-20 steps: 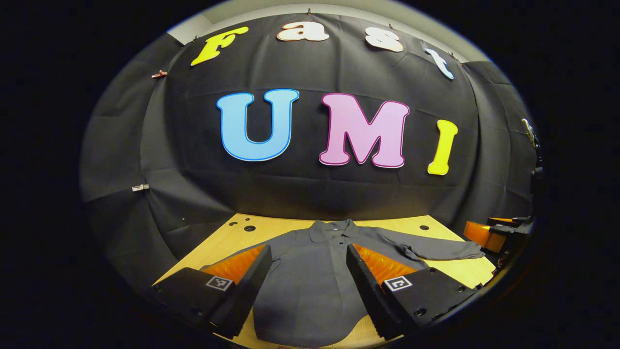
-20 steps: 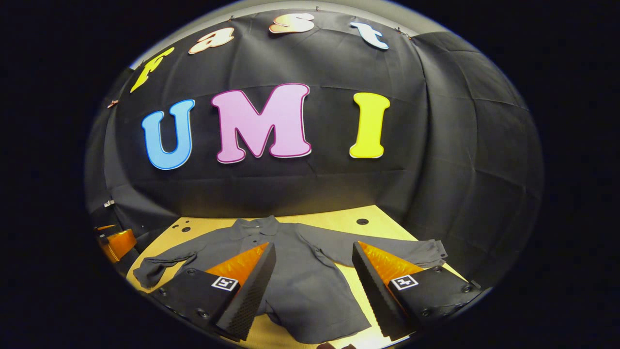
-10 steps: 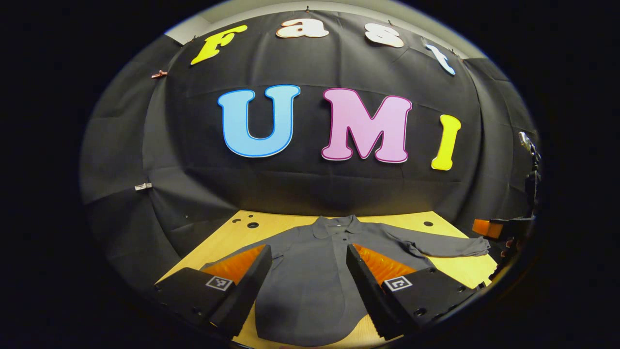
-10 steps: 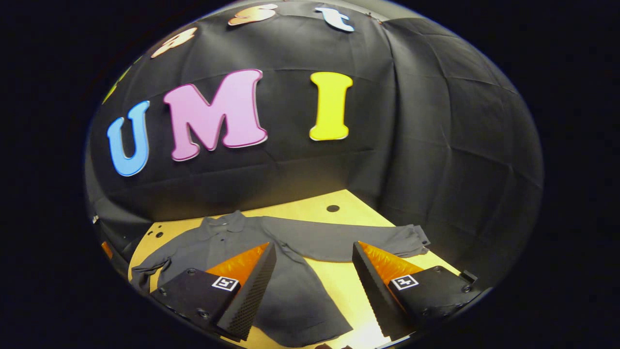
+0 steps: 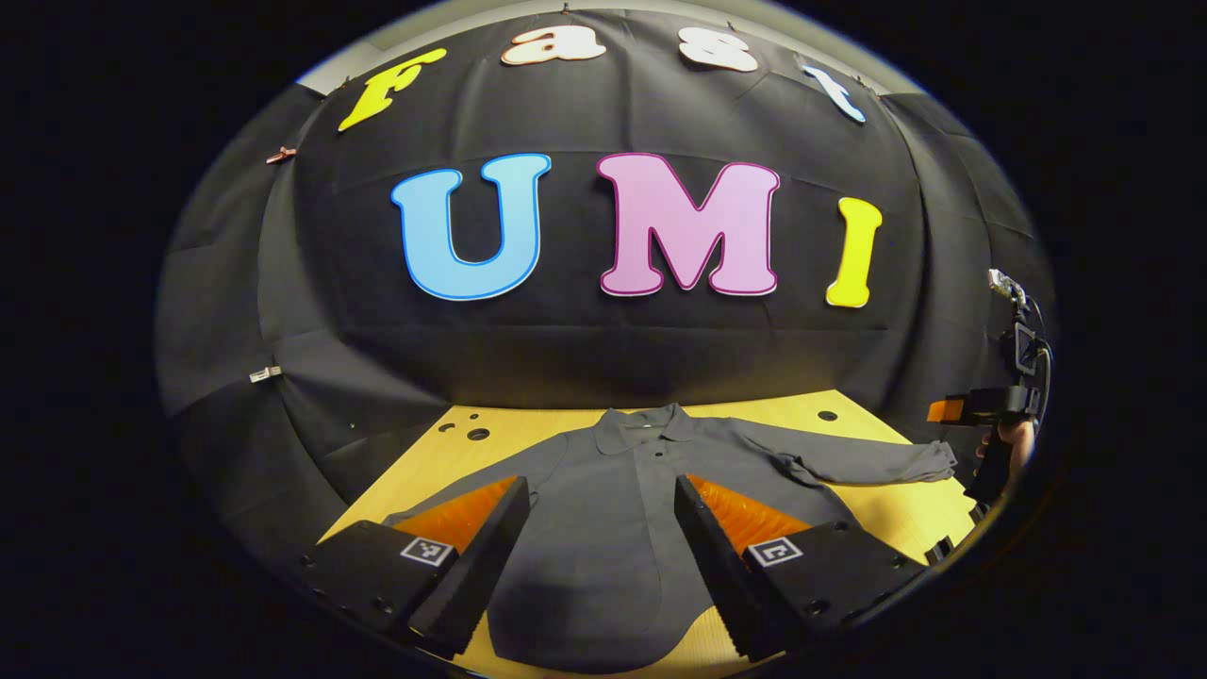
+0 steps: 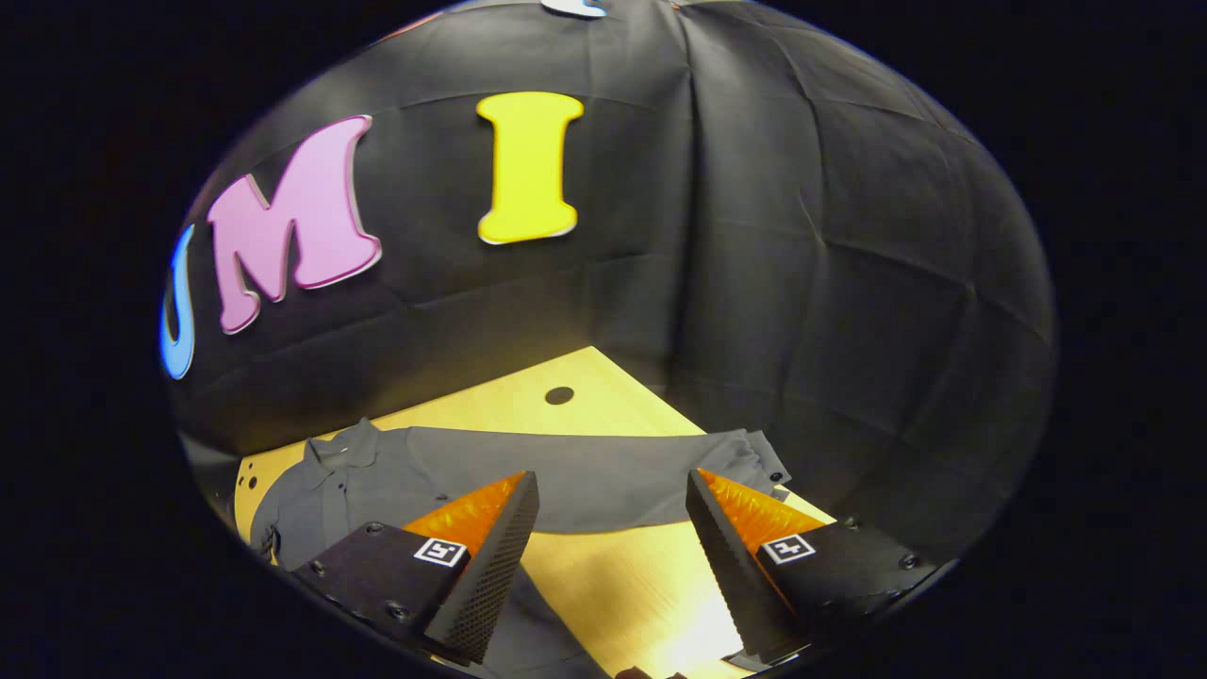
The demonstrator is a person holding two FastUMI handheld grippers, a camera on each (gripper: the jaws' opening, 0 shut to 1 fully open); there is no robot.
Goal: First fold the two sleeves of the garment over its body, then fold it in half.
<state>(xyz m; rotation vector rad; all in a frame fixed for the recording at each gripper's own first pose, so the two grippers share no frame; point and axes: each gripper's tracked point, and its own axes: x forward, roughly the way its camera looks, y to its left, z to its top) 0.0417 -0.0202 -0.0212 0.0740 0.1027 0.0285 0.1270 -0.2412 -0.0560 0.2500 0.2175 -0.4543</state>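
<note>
Shirt (image 5: pixel 603 509) lies flat on the worktop (image 6: pixel 613 575), sleeves spread; left gripper (image 5: pixel 596 556) and right gripper (image 6: pixel 611 556) hover, jaws spread, empty.

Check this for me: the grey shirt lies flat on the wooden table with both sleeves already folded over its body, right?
Not quite. The shirt does lie flat on the table, but its sleeves are spread out to the sides, as the left gripper view shows.

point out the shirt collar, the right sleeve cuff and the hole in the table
shirt collar (image 5: pixel 646 431), left gripper view, middle of the collar
right sleeve cuff (image 6: pixel 766 459), right gripper view, end of the outstretched sleeve
table hole (image 6: pixel 559 395), right gripper view, centre of the dark hole
</note>
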